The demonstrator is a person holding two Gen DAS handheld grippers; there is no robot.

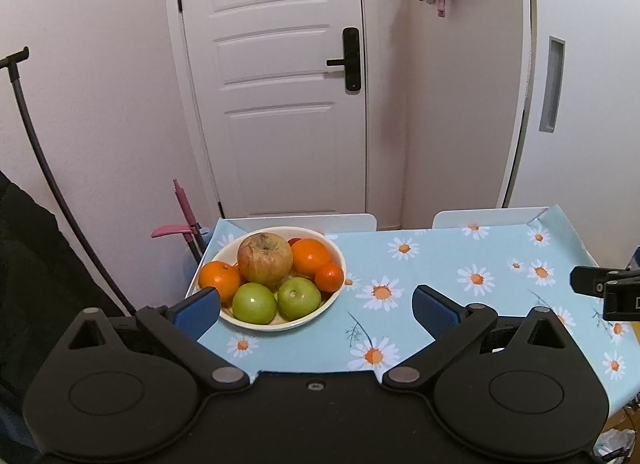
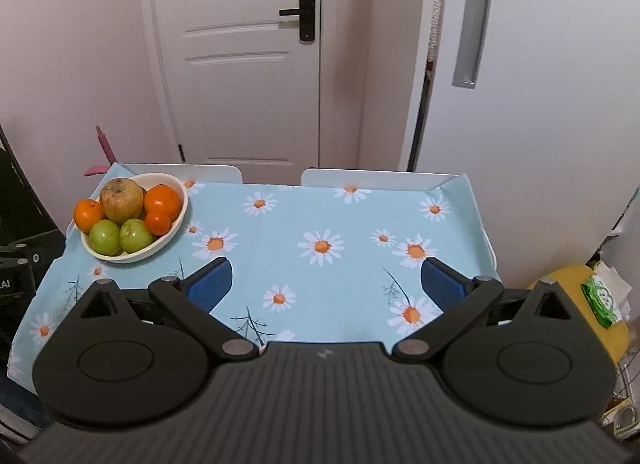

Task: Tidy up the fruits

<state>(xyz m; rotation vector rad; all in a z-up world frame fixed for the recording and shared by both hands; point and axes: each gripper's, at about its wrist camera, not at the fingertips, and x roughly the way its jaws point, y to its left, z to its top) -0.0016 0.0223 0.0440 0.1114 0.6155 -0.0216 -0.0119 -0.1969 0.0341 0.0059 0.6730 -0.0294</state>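
On the far left corner of the worktop, which is covered in a light blue cloth printed with daisies, a cream bowl holds all the fruit. A large brownish, wrinkled apple sits on top at the back, with one orange to its left, a second orange to its right and a smaller orange in front of that one. Two green apples lie side by side at the near rim. Both grippers hang over the near edge, each with its blue pads spread wide and nothing between them. The left gripper points toward the bowl, its left pad overlapping the bowl's near rim in its own view. The right gripper faces bare cloth, well apart from the bowl. Behind the worktop stand two white chair backs and a white door.
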